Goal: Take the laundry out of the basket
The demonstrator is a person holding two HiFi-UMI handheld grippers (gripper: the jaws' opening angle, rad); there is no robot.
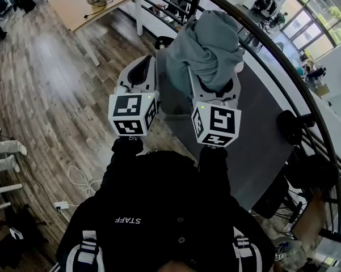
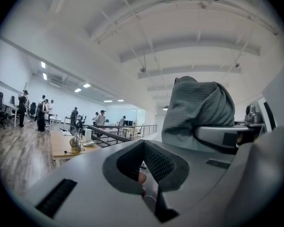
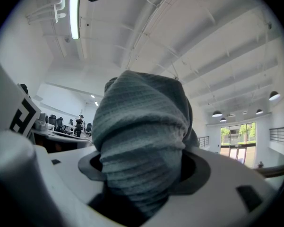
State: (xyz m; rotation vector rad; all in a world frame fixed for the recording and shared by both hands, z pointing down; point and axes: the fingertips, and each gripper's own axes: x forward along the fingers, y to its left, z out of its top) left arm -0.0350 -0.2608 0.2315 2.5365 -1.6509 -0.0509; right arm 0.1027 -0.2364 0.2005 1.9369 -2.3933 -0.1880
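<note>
Since both grippers point level ahead of us, we read the right gripper (image 1: 214,90) as clenched on the cloth (image 1: 207,38). The cloth is a bunched grey-green wad bulging past the jaws, held high, probably so it clears the basket. Just left of the cloth, the left gripper (image 1: 137,75) has its jaws together on nothing, so we judge it a spare. Under the cloth lies a dark mat (image 1: 261,135); we can't make out the basket for sure. Far left of the cloth stands a desk (image 1: 85,4).
</note>
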